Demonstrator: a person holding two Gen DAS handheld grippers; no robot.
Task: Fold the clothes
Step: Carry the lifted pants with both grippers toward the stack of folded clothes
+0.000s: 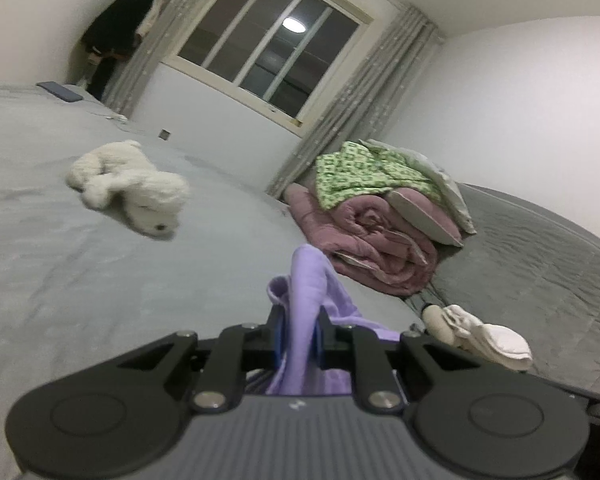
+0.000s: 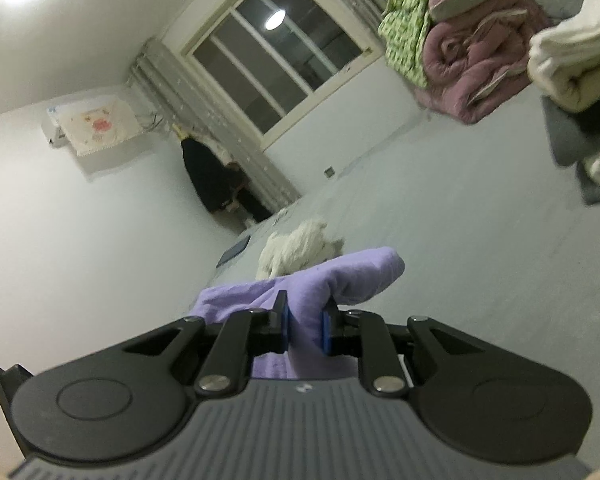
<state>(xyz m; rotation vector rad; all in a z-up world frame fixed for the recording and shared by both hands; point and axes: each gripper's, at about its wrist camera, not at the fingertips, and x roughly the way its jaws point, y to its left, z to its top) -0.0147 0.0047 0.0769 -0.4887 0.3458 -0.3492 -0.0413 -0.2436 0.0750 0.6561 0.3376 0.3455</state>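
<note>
We see the grey bed (image 1: 80,264) filling the left and middle of the left wrist view, and in the right wrist view it (image 2: 440,240) runs tilted across the right half. The window (image 1: 268,44) with grey curtains sits at upper centre, a lamp mirrored in its dark glass. At right of the left view lies a rolled pink quilt (image 1: 364,236) with a green patterned cloth (image 1: 360,176) on top and a pillow tucked against it; the same pile appears at the upper right of the right view. A dark garment (image 1: 116,28) hangs in the room corner, upper left. A white plush toy (image 1: 132,188) lies on the bed, left of centre. Pale folded items (image 1: 480,336) rest at the lower right of the left view.

The lavender garment (image 1: 304,304) rises from low centre in both views, lifted off the bed. Our left gripper (image 1: 299,332) is clenched on a bunched fold of it, the blue pads pressing the cloth from both sides. Our right gripper (image 2: 305,326) likewise grasps the garment (image 2: 320,280), whose loose end flops over to the right above the fingers
</note>
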